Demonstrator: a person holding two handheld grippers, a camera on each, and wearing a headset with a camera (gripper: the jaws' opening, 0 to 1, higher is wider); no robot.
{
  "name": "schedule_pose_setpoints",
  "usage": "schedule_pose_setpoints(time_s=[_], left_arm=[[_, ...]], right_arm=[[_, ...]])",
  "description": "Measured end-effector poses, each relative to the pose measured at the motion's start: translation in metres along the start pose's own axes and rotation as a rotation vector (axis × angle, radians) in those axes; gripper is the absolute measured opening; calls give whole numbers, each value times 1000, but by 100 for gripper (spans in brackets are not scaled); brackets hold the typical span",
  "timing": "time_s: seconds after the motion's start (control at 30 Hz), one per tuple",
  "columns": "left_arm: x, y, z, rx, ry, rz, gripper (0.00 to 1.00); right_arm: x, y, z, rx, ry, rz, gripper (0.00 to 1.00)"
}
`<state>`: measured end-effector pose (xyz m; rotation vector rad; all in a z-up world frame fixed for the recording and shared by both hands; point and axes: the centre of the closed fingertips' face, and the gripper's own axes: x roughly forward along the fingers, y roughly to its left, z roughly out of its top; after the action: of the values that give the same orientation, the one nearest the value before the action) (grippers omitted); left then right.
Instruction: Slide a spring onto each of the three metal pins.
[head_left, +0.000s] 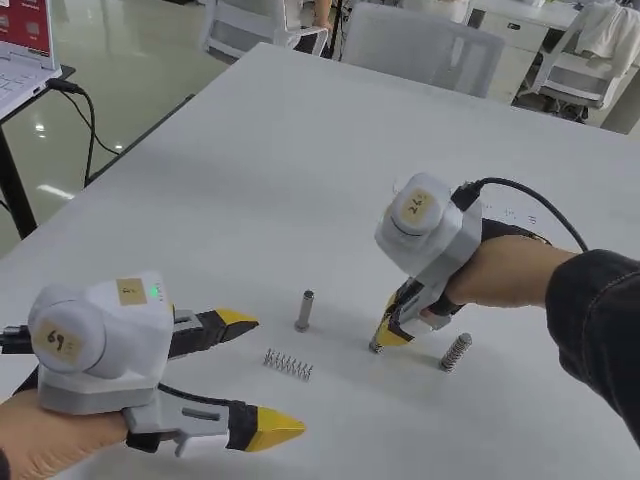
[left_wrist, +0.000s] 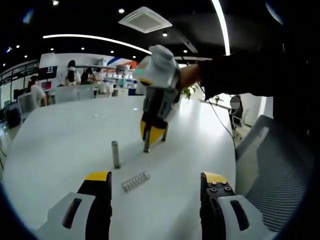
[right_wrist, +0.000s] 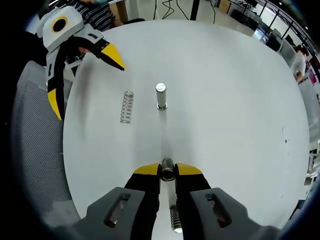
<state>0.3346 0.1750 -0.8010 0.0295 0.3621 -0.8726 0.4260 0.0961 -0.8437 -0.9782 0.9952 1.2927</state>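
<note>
Nearest the person, the left gripper (head_left: 277, 375) is hovering low over the tabletop (head_left: 300, 180) with its jaws spread wide, holding nothing. Just beyond its yellow tips a loose spring (head_left: 288, 364) is lying flat, and a little past it a bare pin (head_left: 304, 310) is standing upright, apart from the spring. To the right, the right gripper (head_left: 384, 338) is pointing down with its jaws clenched on a second pin (right_wrist: 168, 170), whose lower end is meeting the tabletop; coils seem to be ringing its top. Just beside that gripper a third pin (head_left: 455, 352) is standing with a spring wrapped around it. Grey chairs (head_left: 420, 45) are standing at the far edge
</note>
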Motion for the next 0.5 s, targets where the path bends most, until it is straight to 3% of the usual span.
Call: schedule_pose_setpoints(time_s=[0.5], left_arm=[[1,0,-2,0,5,0,66]], right_arm=[[4,2,-1,8,-8,6,9]])
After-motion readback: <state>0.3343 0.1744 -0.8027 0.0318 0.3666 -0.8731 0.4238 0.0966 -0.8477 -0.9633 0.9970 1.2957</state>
